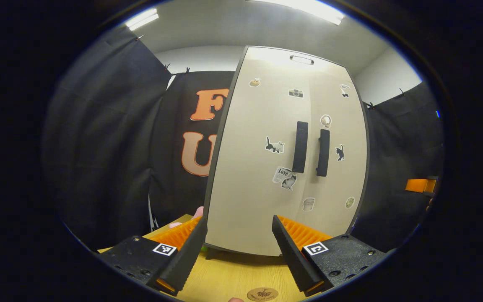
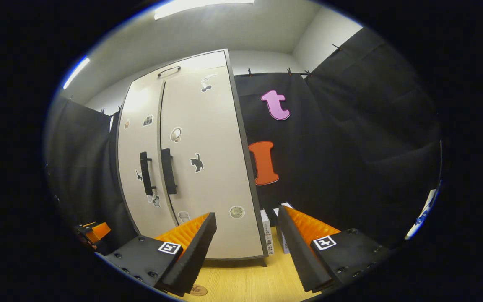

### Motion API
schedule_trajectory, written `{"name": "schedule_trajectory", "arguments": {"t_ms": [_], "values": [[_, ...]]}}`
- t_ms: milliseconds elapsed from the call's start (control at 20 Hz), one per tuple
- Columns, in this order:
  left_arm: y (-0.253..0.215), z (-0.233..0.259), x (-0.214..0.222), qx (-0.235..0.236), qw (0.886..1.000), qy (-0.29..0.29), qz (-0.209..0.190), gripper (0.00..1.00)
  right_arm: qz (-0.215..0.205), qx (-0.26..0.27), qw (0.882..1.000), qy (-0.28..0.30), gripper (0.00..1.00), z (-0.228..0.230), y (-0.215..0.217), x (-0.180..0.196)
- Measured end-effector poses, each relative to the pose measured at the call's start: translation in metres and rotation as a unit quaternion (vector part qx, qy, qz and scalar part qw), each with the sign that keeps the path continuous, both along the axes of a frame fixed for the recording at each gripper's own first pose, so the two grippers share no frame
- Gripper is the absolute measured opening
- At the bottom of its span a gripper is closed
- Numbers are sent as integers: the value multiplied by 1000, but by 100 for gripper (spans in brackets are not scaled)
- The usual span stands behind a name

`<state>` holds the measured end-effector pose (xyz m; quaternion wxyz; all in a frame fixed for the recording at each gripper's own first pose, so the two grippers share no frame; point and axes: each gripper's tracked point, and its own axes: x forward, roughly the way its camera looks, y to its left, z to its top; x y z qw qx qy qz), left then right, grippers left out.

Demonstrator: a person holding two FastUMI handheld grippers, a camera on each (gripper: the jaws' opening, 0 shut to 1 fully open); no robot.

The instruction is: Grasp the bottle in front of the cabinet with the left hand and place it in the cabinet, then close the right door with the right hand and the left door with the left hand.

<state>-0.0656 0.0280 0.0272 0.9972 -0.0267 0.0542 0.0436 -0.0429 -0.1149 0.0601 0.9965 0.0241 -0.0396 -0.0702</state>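
From my left gripper (image 1: 239, 247) I see the cabinet (image 1: 266, 176) straight ahead, standing on the wooden tabletop (image 1: 233, 277) with both doors shut. The left door (image 1: 258, 159) and right door (image 1: 338, 167) meet at the middle, and their two dark handles (image 1: 300, 147) sit side by side, with small stickers scattered across both panels. My left gripper's fingers are spread wide with nothing between them, and they hang just in front of the cabinet's lower edge without touching it. A fingertip of the hand (image 1: 199, 212) shows behind the left finger. I cannot see the bottle; with the doors shut I cannot tell where it sits.

From my right gripper (image 2: 245, 251) the cabinet (image 2: 208, 167) stands to the left of centre, doors closed, handles (image 2: 168, 171) together. This gripper is spread too and holds nothing, near the cabinet's lower right corner. A few small boxes (image 2: 266, 235) stand on the tabletop (image 2: 245, 281) just beside that corner. Far left, the other gripper (image 2: 92, 233) shows low down.
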Motion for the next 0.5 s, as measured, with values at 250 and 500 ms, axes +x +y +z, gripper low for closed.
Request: {"name": "schedule_trajectory", "arguments": {"t_ms": [250,500], "values": [[-2,3,-2,3,1000,0,-5,95,0,2,1000,1,98,0,1,-1],[-2,5,-3,2,1000,0,-5,95,7,4,1000,0,98,0,6,-2]]}}
